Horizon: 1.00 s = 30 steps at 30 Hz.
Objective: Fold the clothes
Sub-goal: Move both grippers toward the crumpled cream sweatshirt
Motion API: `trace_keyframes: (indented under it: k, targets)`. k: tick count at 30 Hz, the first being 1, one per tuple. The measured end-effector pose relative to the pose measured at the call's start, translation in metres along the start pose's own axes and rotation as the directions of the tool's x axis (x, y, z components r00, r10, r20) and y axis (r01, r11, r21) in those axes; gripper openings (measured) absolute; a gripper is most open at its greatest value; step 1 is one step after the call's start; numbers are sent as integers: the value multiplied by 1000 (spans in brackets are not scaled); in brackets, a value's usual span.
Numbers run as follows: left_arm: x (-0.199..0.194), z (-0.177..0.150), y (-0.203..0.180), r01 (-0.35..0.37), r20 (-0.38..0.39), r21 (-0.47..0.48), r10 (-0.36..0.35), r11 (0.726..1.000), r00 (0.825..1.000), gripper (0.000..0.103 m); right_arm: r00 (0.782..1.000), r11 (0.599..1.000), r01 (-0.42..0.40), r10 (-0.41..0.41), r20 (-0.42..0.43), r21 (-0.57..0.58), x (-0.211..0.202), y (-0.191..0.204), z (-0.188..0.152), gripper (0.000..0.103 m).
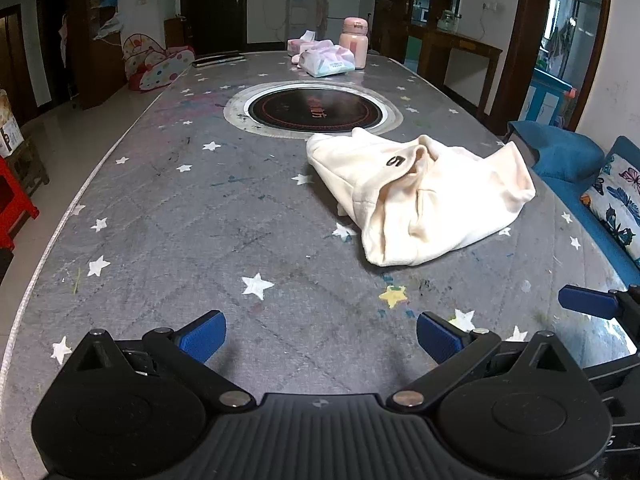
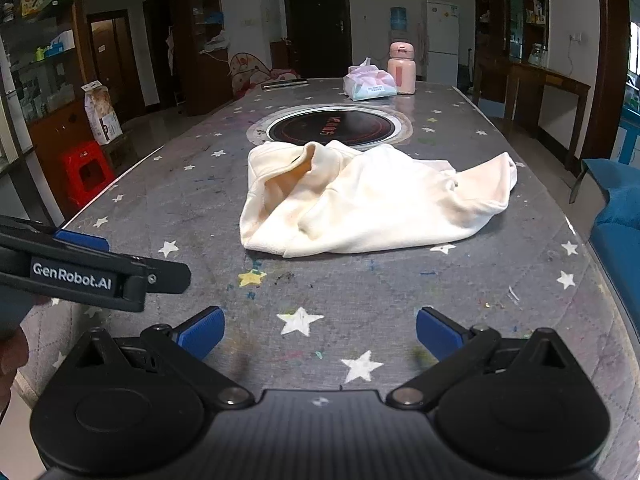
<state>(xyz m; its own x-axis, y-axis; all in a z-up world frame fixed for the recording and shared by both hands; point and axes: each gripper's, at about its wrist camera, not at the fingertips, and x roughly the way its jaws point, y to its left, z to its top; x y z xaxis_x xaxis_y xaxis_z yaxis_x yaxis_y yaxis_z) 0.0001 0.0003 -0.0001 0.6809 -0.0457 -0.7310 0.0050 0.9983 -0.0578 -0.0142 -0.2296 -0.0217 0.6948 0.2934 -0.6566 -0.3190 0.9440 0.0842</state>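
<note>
**Cream garment lies crumpled mid-counter, both sets of fingers wide and empty**

Cream garment (image 1: 420, 196) sits in a loose, rumpled heap on the grey star-printed counter (image 1: 180, 208), right of centre in the left wrist view and at the centre of the frame in the right wrist view (image 2: 360, 204). Its far edge touches the rim of the round black hotplate (image 1: 312, 110) set into the counter. A small dark mark shows on one fold near the top of the heap. One corner of the cloth stands up in a peak toward the right side of the frame.

The left gripper (image 1: 320, 338) hovers low at the bottom of its own view, tilted down at the counter, its blue-padded fingers (image 1: 202, 336) spread as far apart as they go, with only bare counter and printed stars between them. The right gripper (image 2: 320, 334) is likewise spread fully, nothing held, the garment well ahead of it. Each tool shows at the edge of the other's view: a blue pad at the right edge, a black body at the left edge.

At the far end of the counter, in the upper middle of the frame, stand a pink bottle (image 1: 354, 42) and a pack of tissues (image 1: 326, 60), just beside each other. A red stool (image 2: 86, 172) sits on the floor at the left.
</note>
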Motion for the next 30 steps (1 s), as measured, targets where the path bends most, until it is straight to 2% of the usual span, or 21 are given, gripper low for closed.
trace_keyframes:
  k: [2, 16, 30]
  targets:
    - [1, 0, 2, -3, -4, -5, 3, 1000, 1000, 103, 1000, 1000, 16, -16, -3, -21, 3, 5, 1, 103]
    - [12, 1, 0, -24, -56, -6, 24, 1000, 998, 103, 1000, 998, 8, -6, -26, 59, 6, -4, 1, 103]
    - [22, 3, 2, -61, -81, -3, 60, 998, 995, 103, 998, 998, 30, -26, -55, 59, 15, -5, 3, 103]
